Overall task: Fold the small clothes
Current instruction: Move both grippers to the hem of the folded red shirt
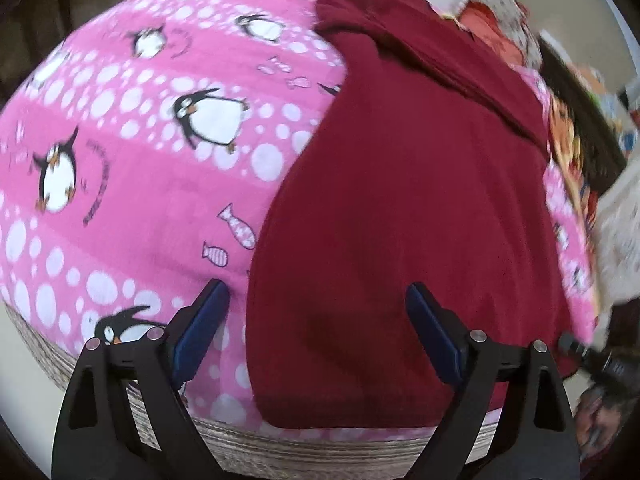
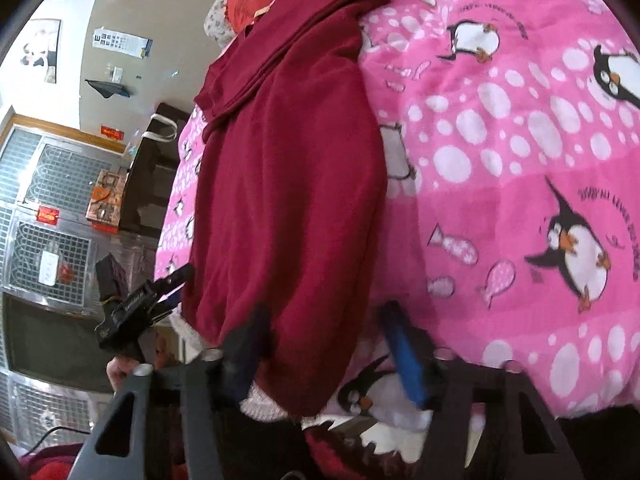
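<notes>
Pink penguin blanket (image 1: 120,152) bears maroon garment (image 1: 400,200) between left hand-held gripper (image 1: 318,300) fingers.

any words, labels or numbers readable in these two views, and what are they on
Nothing reads clearly.
Dark curved lettering beside the penguins on the pink penguin-print blanket: blurred.
White eye chart on the beige wall: rows of "E" shapes, no words.
Small red signs on the metal grille door: too small.
Red round patch with stitched characters: illegible.
</notes>
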`<state>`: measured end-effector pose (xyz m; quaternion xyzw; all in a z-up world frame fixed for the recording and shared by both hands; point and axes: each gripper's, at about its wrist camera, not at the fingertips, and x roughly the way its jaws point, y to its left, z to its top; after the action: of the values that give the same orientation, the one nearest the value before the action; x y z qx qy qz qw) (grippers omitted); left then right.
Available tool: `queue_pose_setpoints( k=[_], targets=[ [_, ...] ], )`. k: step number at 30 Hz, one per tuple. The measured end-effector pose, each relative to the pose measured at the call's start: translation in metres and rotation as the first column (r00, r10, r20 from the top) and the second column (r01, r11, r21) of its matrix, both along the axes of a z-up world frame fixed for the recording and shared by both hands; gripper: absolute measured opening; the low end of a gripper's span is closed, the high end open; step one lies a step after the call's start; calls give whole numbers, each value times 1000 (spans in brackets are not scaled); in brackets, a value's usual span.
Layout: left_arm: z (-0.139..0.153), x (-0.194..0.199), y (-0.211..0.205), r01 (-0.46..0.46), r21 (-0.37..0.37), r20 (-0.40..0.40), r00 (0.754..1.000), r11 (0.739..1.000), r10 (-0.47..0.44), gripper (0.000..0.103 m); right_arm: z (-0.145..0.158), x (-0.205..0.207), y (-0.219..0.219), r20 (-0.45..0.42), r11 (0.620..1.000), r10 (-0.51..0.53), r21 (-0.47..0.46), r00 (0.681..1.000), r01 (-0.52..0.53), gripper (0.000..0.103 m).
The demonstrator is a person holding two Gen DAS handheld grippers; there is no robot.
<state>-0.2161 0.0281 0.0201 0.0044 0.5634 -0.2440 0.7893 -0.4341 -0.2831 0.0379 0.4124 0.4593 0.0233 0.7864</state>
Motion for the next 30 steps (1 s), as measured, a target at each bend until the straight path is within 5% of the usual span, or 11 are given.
queue_pose_setpoints(
  k=[1,2,3,5,11,19,21,23,25,27,30],
  targets=[
    [1,-1,-1,13,13,18,1000,1000,-13,66,2,0,-1,10,999,-6,-33,1000,7,29],
    [3,0,-1,31,8,17,999,999,-31,36,5,0,-3,21,998,-18,-57,1000,19,18],
    [4,2,1,39,-22,-11,999,999,-39,17,7,-1,-6,31,998,-26,-50,999,28,13],
    [12,5,10,39,-94,-50,998,995,-44,14,15,-2,-8,64,1000,-23,-12,998,24,9],
    [50,-23,31,77,-137,50,996,988,-71,7,61,-15,10,128,990,100,-112,987,-85,8],
    [8,-14,49,-52,-108,-66,997,993,45,7,13,-14,-4,24,999,36,-38,999,-35,8],
    [13,-13,49,-45,-111,-62,997,993,38,8,13,-16,-7,34,1000,12,-16,999,-12,16],
    [13,-10,49,-53,-96,-75,996,994,46,9,12,-16,-8,23,1000,8,-25,1000,-7,49],
    [12,-9,48,-64,-82,-90,994,995,56,20,10,-16,-6,3,999,15,-29,1000,-15,52],
    [16,-11,49,-74,-83,-85,994,994,67,47,8,-17,-4,-3,999,28,-21,1000,-28,52],
    [19,-12,52,-106,-108,-71,993,988,98,53,4,-19,-1,-6,999,34,-6,999,-34,52]
  ],
)
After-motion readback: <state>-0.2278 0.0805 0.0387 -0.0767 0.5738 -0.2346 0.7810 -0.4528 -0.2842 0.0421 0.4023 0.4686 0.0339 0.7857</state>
